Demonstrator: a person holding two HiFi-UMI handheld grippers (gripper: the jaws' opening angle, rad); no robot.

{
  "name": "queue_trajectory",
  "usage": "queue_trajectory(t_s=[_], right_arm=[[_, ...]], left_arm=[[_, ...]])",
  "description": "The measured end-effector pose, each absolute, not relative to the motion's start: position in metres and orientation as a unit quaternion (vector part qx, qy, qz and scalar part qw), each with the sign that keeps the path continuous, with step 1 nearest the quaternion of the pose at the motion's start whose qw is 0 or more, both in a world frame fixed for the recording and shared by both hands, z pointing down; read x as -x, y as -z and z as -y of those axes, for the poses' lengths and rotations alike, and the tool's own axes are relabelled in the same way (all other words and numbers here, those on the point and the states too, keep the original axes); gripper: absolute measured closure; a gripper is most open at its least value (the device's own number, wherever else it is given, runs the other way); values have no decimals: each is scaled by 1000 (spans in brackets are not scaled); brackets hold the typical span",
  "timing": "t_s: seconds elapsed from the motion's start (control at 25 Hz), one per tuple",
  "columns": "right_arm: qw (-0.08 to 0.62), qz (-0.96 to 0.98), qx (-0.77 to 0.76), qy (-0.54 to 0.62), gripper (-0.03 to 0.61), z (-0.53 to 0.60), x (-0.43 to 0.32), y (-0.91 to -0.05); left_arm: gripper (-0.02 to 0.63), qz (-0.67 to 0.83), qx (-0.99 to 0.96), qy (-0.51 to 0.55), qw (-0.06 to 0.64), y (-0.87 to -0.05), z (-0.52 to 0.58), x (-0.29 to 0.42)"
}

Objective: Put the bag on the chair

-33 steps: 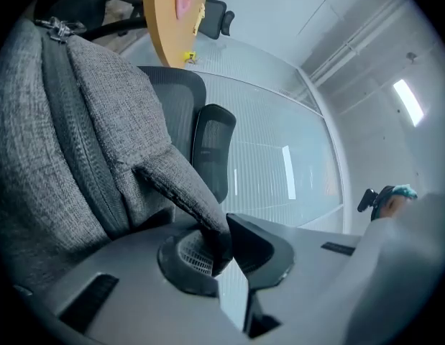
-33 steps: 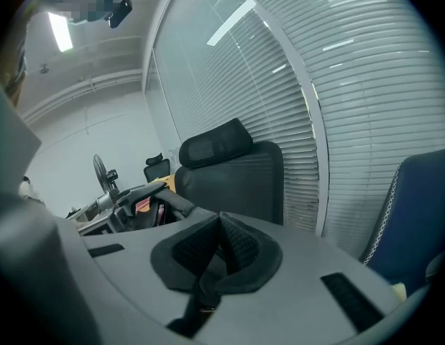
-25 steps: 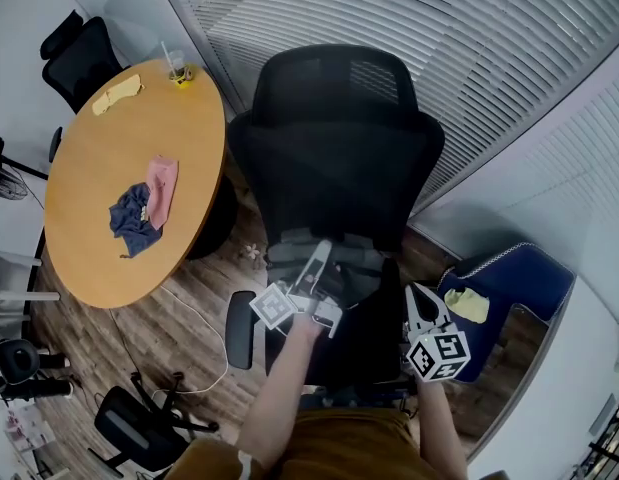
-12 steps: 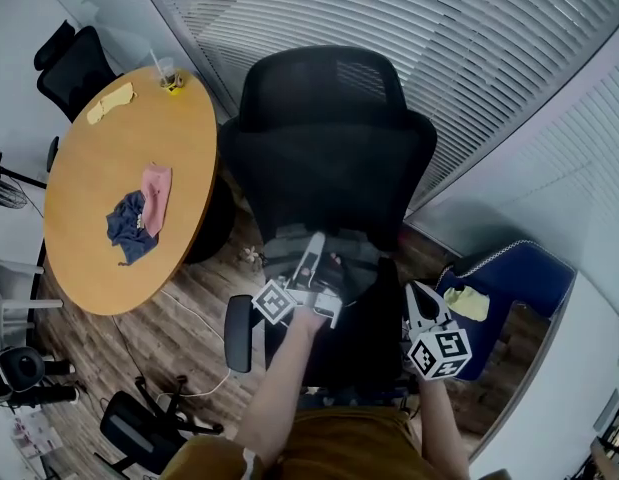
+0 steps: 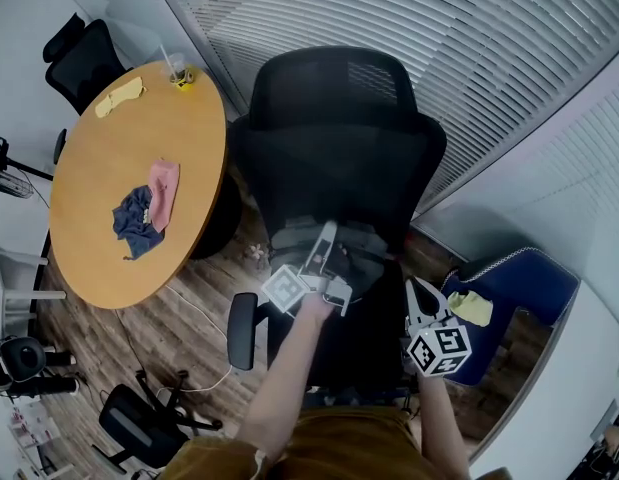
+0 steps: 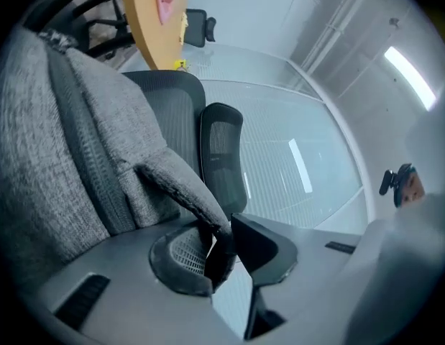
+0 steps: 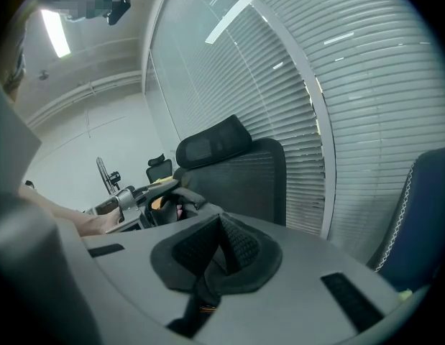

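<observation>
Left gripper (image 6: pixel 222 226) jaws were opening around the strap (image 6: pixel 180 187) of the grey woven fabric bag (image 6: pixel 71 157), which lay on the black mesh office chair (image 5: pixel 334 138), so I judged only withdrawal remained; right gripper (image 7: pixel 221 225) closed, empty.

**A:** Surfaces entry. Bag (image 6: pixel 71 142)?

**B:** I log grey woven cloth, coarse and matt. Strap (image 6: pixel 180 187) has the same weave, fuzzy along its edge.

**A:** Chair (image 5: pixel 334 138)?

**B:** Black mesh back, matt. Armrest (image 5: pixel 241 330) reads to me as smooth black plastic with a slight sheen.

**A:** Table (image 5: pixel 109 268)?

**B:** Orange-brown wood-look top, smooth, low gloss. Blue cloth (image 5: pixel 134 223) on it is soft and crumpled. Floor (image 5: pixel 214 278): dark wood planks, grain visible.
</observation>
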State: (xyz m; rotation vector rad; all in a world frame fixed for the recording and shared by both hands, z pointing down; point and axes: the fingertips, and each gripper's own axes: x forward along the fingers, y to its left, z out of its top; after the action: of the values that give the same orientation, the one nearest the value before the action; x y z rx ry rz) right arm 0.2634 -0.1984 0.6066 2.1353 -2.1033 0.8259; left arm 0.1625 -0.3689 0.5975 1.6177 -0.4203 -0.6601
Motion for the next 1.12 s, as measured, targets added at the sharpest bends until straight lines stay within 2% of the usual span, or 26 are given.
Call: queue_trajectory(t_s=[0.16,0.28,0.4,0.52,0.56,0.64,0.76,0.96,1.12], right_arm=[[13,680,-685,-262,568,202,-260,-602],[9,682,-684,-257,567,202,-256,-598],[8,684,-684,-252,566,200,-250,-592],[8,686,-686,-244,568,200,-244,-585],[6,686,-686,-242,568,199,-241,-582],[4,687,-687,-236,568,196,-234,-575],[1,690,-688,-223,568,189,-222,-562],[-3,695,-693,-190,567,178,-197,-536],[-11,700,-696,-160,568,172,-180,-510]], left_arm=[[485,215,-729,206,616,-611,358,-161],[419,229,-792,132,551,-611,355,-155],[418,215,-822,104,516,-607,348,-156],[413,243,-810,100,524,-613,344,-142],[392,264,-805,95,523,-616,342,-134],[390,295,-809,71,503,-622,335,-118],[425,281,-828,66,481,-611,317,-105],[584,276,-883,35,379,-571,295,-82],[591,262,-917,-21,301,-544,279,-71]])
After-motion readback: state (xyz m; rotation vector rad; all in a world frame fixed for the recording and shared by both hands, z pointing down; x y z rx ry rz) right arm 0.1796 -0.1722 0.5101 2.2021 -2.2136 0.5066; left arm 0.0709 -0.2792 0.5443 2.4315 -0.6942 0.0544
